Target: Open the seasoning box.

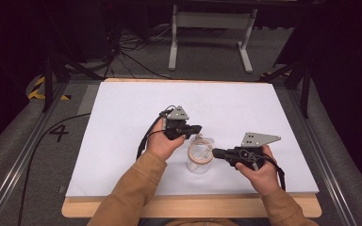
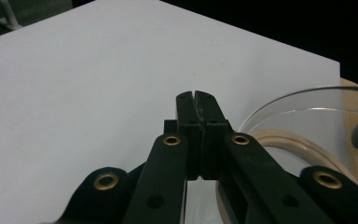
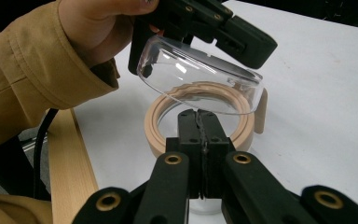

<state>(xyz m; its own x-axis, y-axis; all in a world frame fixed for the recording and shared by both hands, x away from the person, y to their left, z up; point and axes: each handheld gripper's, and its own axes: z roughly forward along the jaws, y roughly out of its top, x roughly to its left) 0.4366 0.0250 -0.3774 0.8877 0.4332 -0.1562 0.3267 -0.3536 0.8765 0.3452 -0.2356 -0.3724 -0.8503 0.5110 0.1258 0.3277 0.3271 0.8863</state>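
Jar (image 1: 199, 162) of clear glass stands on the white table cover (image 1: 122, 141), toward the near wooden edge (image 1: 193, 205), and serves as the landmark. High view: left gripper (image 1: 195, 129) sits just behind and left of the jar, its tip at the rim; right gripper (image 1: 217, 153) comes in from the right, its tip touching the jar's upper wall or rim. Left gripper view: its two black jaws are pressed together with no gap, and the clear lid (image 2: 317, 116) curves just to their right; whether an edge of it is pinched between them cannot be told here. Right gripper view: the jaws are clenched flat together just in front of the jar's tan seal ring (image 3: 200, 112), nothing between them; whether they touch the rim is unclear. Above the ring the lid (image 3: 200, 77) is tilted open, hinge side to the right, with the left gripper (image 3: 205, 23) on its raised edge; whether it grips or only props the lid I cannot tell. Judgement: glass is stiff, smooth and slippery, breakable if dropped or knocked; the jar looks light enough to slide or tip when the lid is levered. Best hold appears to be the thick rim or ring, bracing the body low while the lid moves.
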